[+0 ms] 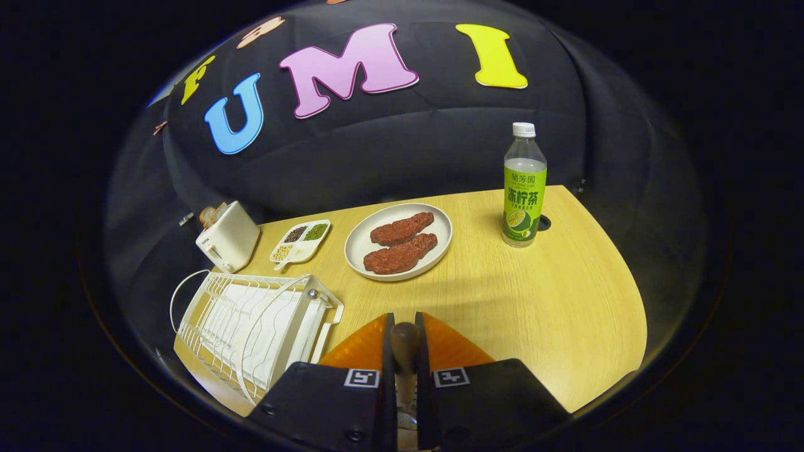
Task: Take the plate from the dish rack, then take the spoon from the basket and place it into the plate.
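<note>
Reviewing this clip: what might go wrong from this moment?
1. The gripper is shut on the brown wooden-handled spoon over the orange plate. The fingers hide most of the plate, so a release might land the spoon on its rim or off it.
2. The white wire dish rack stands close beside the plate, so a sideways swing might clip it.

Brown-handled spoon [405,342] upright between closed jaws — over orange plate [361,348], beside white dish rack [251,326]
</note>
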Action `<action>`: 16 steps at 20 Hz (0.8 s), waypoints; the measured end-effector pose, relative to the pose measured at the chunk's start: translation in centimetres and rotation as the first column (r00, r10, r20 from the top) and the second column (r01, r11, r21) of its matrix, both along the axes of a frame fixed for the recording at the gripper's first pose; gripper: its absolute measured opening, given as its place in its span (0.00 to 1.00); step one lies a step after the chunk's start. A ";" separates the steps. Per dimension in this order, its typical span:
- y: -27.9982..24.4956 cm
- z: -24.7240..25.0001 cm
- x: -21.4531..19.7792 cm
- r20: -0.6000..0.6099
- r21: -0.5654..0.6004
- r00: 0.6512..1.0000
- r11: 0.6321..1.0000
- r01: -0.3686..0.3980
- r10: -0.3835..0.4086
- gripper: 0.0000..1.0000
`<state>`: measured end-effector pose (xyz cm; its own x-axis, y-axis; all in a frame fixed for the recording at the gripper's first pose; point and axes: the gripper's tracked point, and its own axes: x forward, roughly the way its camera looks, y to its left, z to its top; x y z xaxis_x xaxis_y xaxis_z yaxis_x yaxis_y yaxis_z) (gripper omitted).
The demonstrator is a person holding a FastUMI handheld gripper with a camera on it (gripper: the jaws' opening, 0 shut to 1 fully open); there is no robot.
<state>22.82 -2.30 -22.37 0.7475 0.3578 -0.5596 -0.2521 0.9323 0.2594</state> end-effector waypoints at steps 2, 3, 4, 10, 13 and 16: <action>-0.2 1.2 -0.8 0.026 -0.016 1.000 1.000 -0.004 0.005 0.15; -0.5 2.2 -1.1 0.049 -0.028 0.999 1.000 -0.001 0.003 0.14; -0.7 3.1 -1.3 0.068 -0.037 0.998 0.999 0.002 0.001 0.13; -2.3 11.6 -2.3 0.192 -0.031 0.978 0.996 0.085 -0.078 0.13; -4.2 15.4 -3.7 0.230 -0.016 0.962 0.988 0.152 -0.145 0.13; -5.5 17.5 -6.5 0.221 -0.008 0.955 0.978 0.206 -0.200 0.13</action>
<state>16.32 -7.81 -4.88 0.9077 0.1712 -0.3831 -0.1040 0.9763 0.1898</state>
